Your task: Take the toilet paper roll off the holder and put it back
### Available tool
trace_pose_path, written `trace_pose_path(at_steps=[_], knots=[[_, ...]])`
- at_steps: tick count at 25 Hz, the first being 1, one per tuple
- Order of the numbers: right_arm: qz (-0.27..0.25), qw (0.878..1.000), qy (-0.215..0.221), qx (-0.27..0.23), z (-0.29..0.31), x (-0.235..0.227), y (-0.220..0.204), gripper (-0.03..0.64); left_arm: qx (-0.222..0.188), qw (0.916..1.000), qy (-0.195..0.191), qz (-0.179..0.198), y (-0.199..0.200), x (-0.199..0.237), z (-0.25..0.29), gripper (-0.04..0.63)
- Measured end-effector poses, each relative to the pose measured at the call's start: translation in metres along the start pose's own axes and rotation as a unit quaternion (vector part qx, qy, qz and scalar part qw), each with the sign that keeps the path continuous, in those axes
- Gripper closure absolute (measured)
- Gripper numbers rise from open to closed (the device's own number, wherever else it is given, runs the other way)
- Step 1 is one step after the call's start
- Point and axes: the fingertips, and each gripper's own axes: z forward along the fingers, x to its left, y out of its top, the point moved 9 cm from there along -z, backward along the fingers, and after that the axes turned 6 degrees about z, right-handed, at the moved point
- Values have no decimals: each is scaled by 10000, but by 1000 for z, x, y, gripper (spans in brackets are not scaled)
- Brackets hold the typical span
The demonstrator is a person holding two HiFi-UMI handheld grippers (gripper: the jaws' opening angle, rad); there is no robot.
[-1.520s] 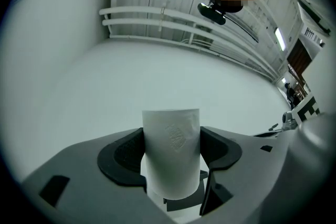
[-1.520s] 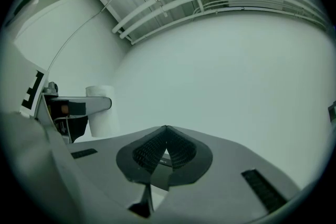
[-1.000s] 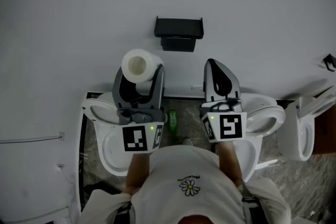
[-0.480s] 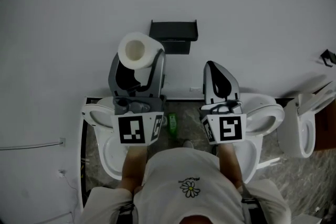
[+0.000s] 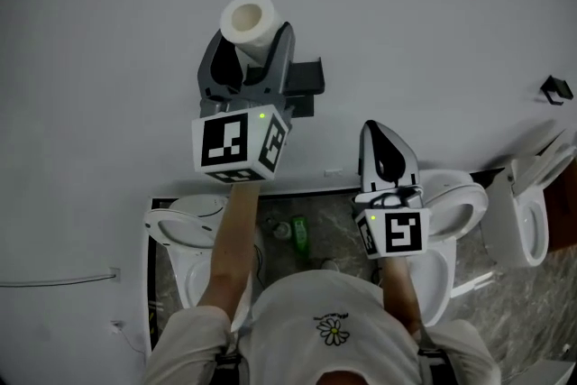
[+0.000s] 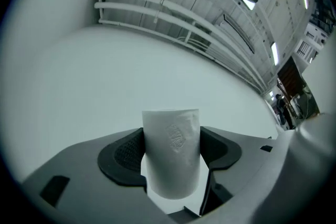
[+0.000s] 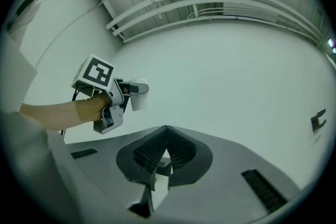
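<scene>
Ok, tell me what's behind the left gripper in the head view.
The black holder, on the wall; only its right end shows. The left gripper and roll cover the rest.

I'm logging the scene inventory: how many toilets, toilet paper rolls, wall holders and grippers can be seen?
Toilets: 3
Toilet paper roll: 1
Wall holder: 1
Grippers: 2
Total: 7

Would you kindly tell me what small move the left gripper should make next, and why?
Probably lower the left gripper toward the black holder: its jaws clamp the toilet paper roll, which sits off the holder and higher up the wall, so the roll has yet to go back on.
</scene>
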Motion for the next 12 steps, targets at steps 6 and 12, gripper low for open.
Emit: trace_pose_path(at_steps=[6, 12], knots=[[-44, 9992, -403, 61, -13, -20, 0, 607, 813, 9964, -119, -192, -48, 1, 43, 273], [-121, 9957, -864, 297, -28, -39, -5, 607, 1580, 9865, -243, -357, -105, -1, 74, 273]])
